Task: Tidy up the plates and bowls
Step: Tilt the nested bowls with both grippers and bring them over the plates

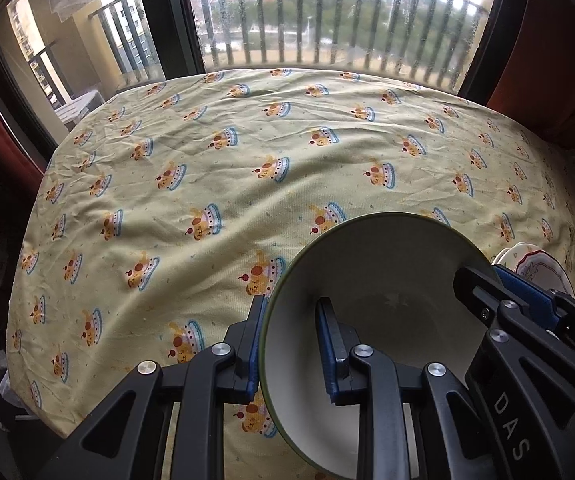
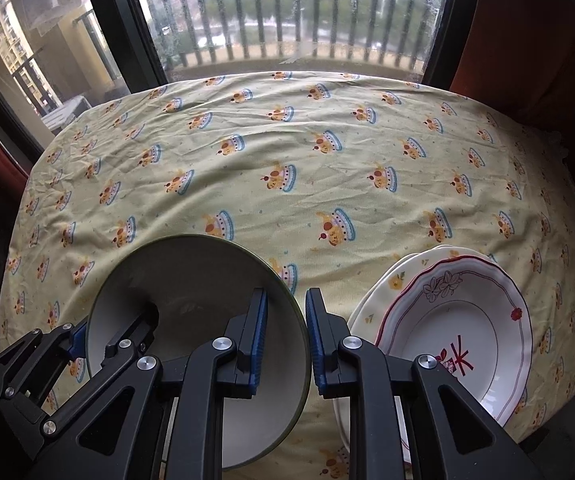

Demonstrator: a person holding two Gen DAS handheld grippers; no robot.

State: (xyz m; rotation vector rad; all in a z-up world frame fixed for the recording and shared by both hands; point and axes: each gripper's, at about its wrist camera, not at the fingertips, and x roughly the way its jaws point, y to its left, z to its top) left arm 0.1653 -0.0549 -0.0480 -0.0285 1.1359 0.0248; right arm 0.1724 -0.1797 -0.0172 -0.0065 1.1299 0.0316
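A white bowl with a dark green rim (image 1: 387,280) is held just above the yellow patterned tablecloth (image 1: 247,168). My left gripper (image 1: 293,348) is shut on the bowl's left rim, with one pad inside and one outside. The right gripper (image 1: 491,276) clamps the opposite rim. In the right wrist view the same bowl (image 2: 191,280) has its right rim pinched by my right gripper (image 2: 285,340), and the left gripper (image 2: 111,328) grips the far side. A stack of plates (image 2: 459,332) lies right of the bowl, the top one white with a red scalloped line.
A cream floral plate (image 2: 383,300) shows under the top plate. The plates' edge (image 1: 543,268) peeks out behind the right gripper. The cloth-covered table (image 2: 287,160) runs back to a window with balcony railing (image 2: 287,20). Dark red curtains hang at both sides.
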